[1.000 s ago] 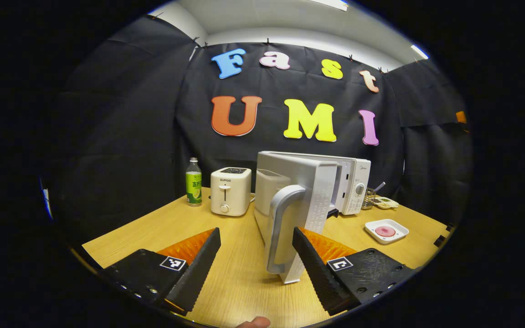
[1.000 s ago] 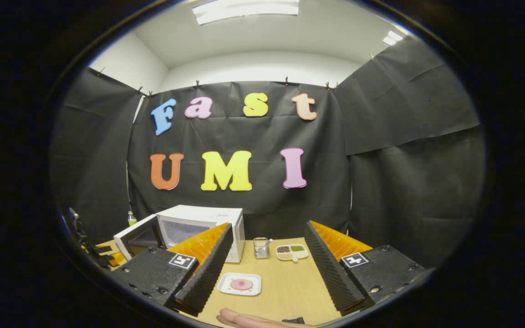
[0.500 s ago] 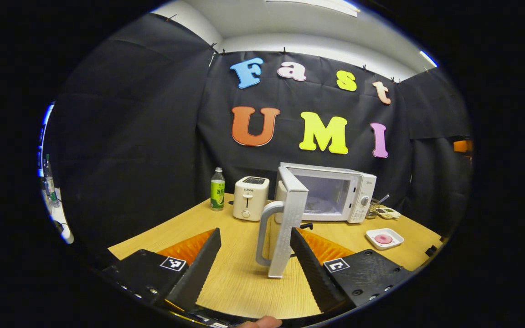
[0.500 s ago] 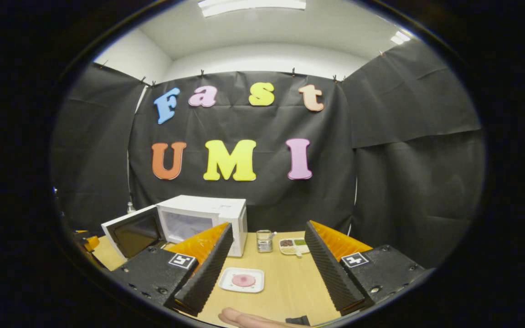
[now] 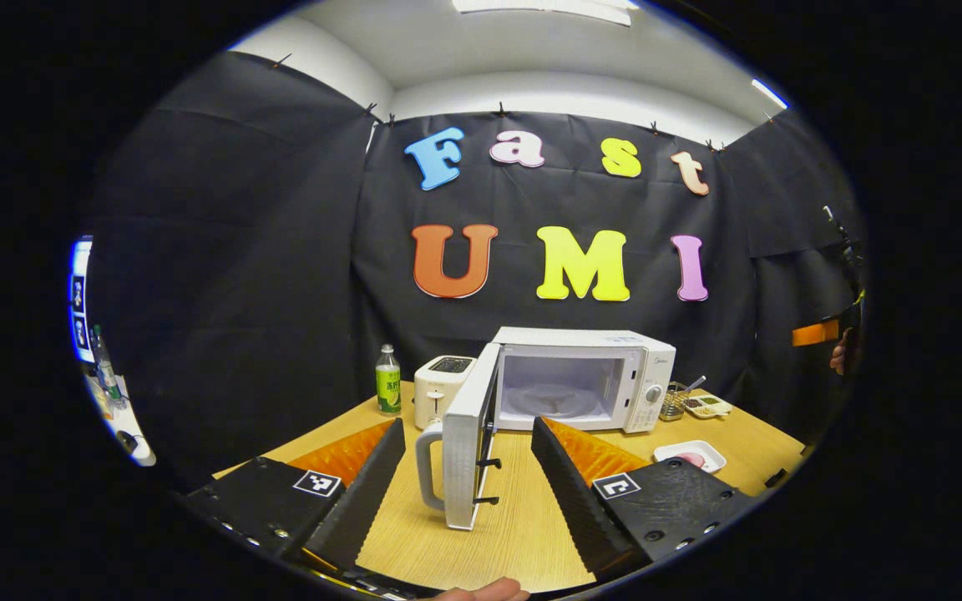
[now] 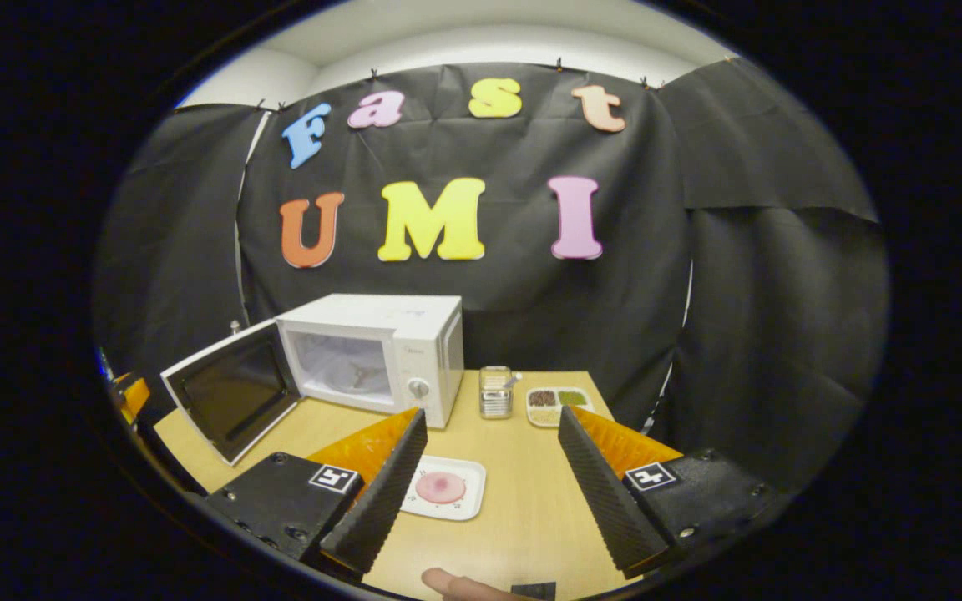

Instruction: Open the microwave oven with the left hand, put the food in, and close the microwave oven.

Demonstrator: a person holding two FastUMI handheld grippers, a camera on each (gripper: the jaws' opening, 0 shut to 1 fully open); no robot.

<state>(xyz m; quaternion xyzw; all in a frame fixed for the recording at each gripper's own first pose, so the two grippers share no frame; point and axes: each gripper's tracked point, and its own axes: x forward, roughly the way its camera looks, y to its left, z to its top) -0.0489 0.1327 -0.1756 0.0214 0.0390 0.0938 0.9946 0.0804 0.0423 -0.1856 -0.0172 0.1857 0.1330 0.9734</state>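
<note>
Standing on the light wooden tabletop (image 6: 523, 492) at about 10 o'clock in the right gripper view: the white box-shaped microwave oven (image 6: 381, 355), cavity exposed. Hanging wide open at 9 o'clock of the oven body: its white, dark-windowed door (image 6: 235, 392), seen edge-on at 6 o'clock in the left gripper view, curved grey handle (image 5: 424, 463) facing out. Opening step judged done.

Lying flat on the tabletop, well apart from the oven and outside it: the white square plate (image 6: 445, 488) carrying the round pink food (image 6: 440, 487). Showing at about 4 o'clock in the left gripper view too, plate (image 5: 690, 456) near the tabletop's right edge. Loading and closing both judged still to do.

Hovering near the door with fingers spread apart and nothing between them: the left hand-held gripper (image 5: 468, 484), handle just ahead, not touched. Pointing toward the plate with fingers likewise spread and empty: the right hand-held gripper (image 6: 485, 480), plate sitting at 7 o'clock beside its left finger, not yet gripped.

Sitting further back, unused: white toaster (image 5: 441, 389), green-labelled bottle (image 5: 387, 381), small metal cup (image 6: 495, 391), divided tray of seasonings (image 6: 558, 403).

Roughly a third along, by this reading.
</note>
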